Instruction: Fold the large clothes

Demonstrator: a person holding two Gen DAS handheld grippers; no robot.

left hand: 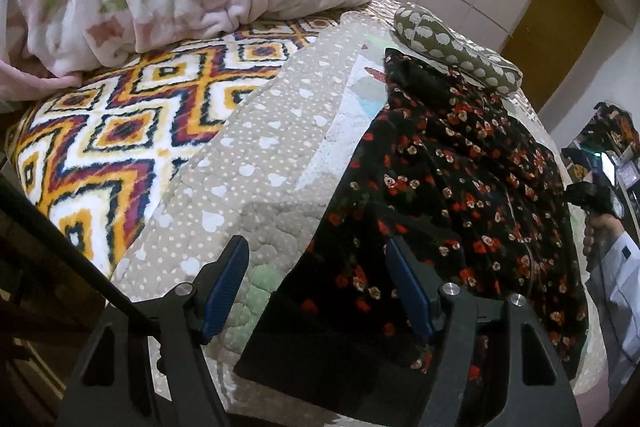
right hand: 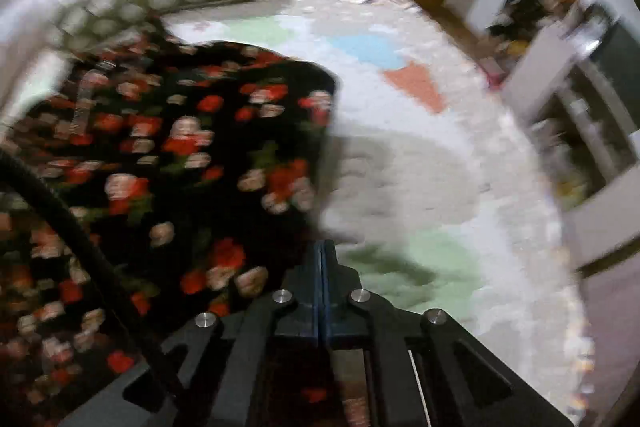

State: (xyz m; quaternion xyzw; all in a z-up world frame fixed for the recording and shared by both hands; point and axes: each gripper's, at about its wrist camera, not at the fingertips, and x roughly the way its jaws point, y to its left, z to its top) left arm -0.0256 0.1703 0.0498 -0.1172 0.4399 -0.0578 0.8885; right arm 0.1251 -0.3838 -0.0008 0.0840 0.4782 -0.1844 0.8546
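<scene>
Floral garment (right hand: 168, 147) left of closed right tool (right hand: 322, 259).

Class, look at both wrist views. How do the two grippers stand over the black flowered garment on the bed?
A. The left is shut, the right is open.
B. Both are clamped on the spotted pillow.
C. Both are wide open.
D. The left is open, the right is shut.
D: the left gripper shows a clear gap between its blue pads above the flowered garment, while the right gripper has its pads pressed together.
</scene>
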